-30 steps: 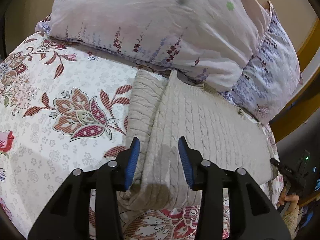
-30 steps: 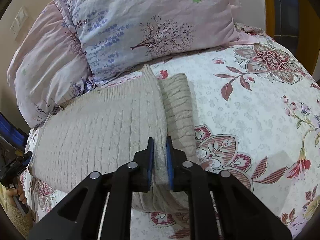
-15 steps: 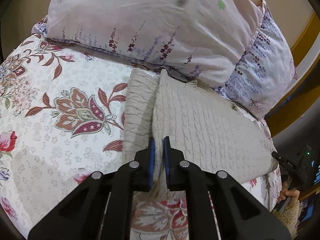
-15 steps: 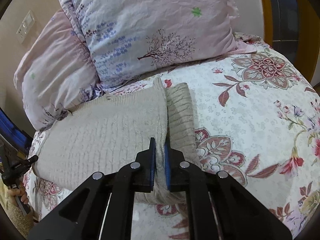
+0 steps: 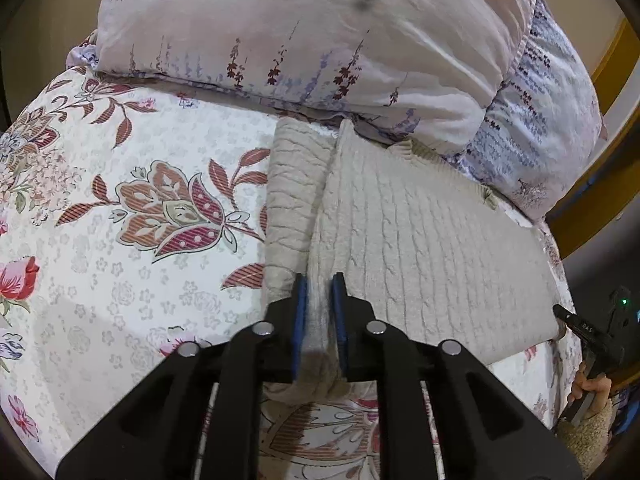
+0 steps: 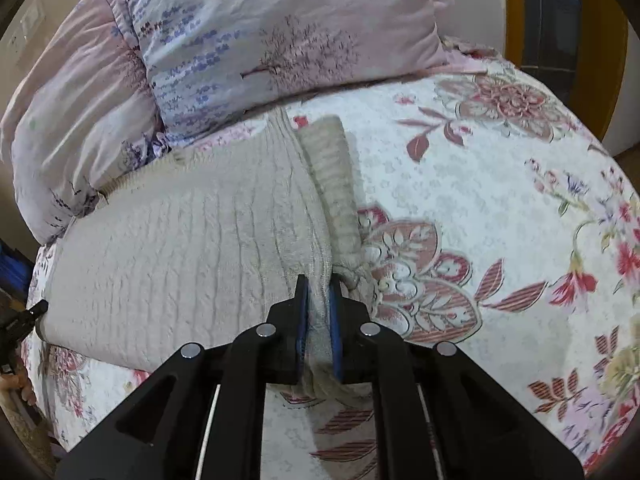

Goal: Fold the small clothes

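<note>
Sweater — a beige cable-knit — lies flat on the floral bedspread, its far edge against the pillows at the head of the bed, one sleeve lying folded alongside the body panel. A second ago the left gripper stood wide open over the near hem; it has since closed, and its blue pads now pinch a ridge of knit at the near left corner. The right gripper remains clamped narrow on the hem at the near right corner, beside the other sleeve. Both near corners are therefore secured — the garment appears ready to be lifted and carried toward the pillows for a crosswise fold. Risk noted: the loose sleeves may slide out.
</note>
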Available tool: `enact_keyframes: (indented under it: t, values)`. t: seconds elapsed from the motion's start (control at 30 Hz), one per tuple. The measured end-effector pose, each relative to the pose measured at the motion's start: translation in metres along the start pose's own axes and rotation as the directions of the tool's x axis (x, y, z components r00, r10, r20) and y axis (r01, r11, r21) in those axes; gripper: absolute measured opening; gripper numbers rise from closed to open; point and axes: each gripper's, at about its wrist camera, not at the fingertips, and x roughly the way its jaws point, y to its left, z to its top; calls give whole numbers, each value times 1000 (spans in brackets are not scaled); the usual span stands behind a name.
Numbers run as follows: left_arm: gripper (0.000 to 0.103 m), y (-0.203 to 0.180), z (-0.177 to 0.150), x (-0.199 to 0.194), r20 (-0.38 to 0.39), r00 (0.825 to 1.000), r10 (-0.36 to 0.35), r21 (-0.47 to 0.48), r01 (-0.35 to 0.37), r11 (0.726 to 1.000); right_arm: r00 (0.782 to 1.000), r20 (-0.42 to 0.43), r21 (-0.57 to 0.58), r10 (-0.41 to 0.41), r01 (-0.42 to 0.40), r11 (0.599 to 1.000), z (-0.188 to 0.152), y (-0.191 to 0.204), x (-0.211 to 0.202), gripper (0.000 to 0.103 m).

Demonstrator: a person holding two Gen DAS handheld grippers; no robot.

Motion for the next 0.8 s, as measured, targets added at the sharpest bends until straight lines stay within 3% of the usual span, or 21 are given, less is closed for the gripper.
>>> enact_keyframes:
  t: [0.1,0.23,0.37,0.5,0.7,0.8]
  values:
    - [30,-3,2,-12,57,998,10,0,-10,1000,997,78,-51,-28,32,998,7,15,-15,37]
    - [42,-24,4,-20,114,993,-22,54,15,998,995,97,-147,8,7,989,15,42,-15,39]
    - [48,-44,3,-8,90,995,-44,103,35,994,998,57,-198,27,-15,980,19,65,3,40]
    - [49,-42,0,14,19,1000,-19,88,17,996,999,-29,-209,-15,8,978,10,66,33,55]
    - [54,-41,-4,19,13,1000,-19,108,17,994,1000,-14,-187,4,-7,982,7,61,32,56]
    - [58,-33,1,9,22,998,-67,56,65,996,1000,-20,-180,-21,17,984,10,66,28,58]
